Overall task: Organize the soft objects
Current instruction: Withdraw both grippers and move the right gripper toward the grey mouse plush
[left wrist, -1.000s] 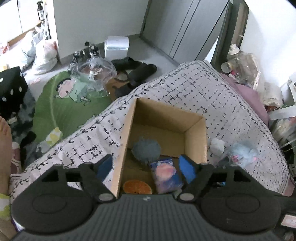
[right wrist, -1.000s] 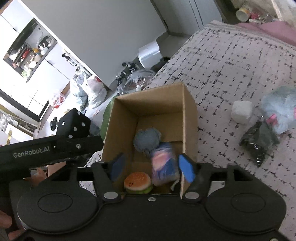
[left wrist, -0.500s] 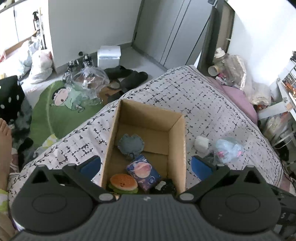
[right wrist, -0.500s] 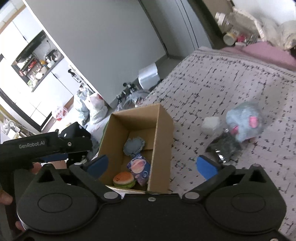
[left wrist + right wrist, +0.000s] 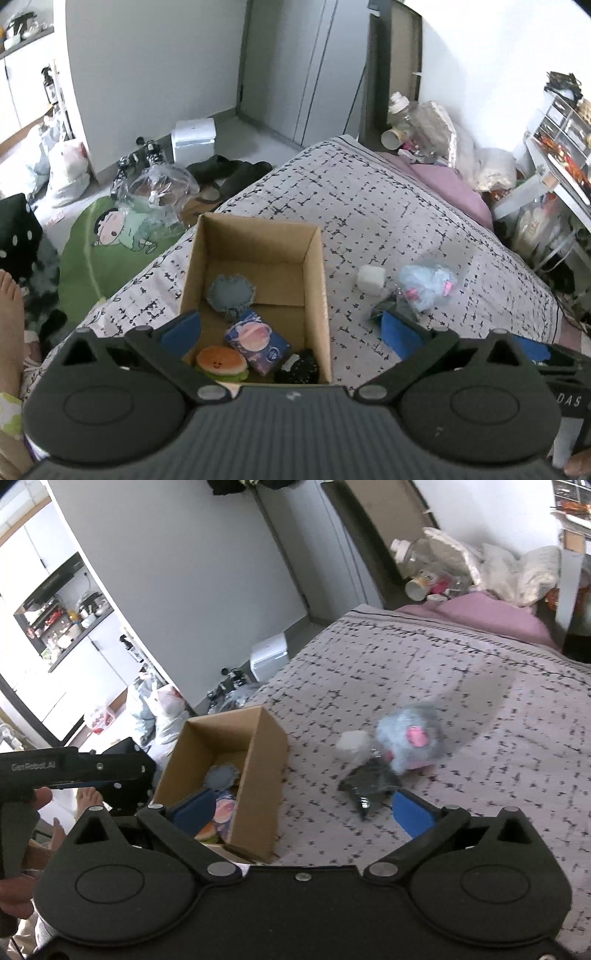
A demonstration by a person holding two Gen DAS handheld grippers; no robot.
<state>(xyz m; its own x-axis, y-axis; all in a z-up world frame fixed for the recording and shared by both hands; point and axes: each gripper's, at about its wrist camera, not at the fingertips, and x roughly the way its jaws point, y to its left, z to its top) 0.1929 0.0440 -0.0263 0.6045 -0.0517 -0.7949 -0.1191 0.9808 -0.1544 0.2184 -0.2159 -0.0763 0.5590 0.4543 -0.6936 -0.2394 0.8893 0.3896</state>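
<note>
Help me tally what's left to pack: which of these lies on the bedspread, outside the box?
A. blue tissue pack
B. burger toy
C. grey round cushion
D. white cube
D: the white cube lies on the bedspread right of the box, which holds the other three.

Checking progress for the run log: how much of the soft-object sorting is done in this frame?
Done: the brown cardboard box holds a grey round pad, blue-pink packet, burger-shaped plush and a black item.

In hand: nothing; left gripper and right gripper are both open and empty.

Left: on the patterned bedspread, a white cube, blue fluffy plush toy and dark crinkly bag.
</note>
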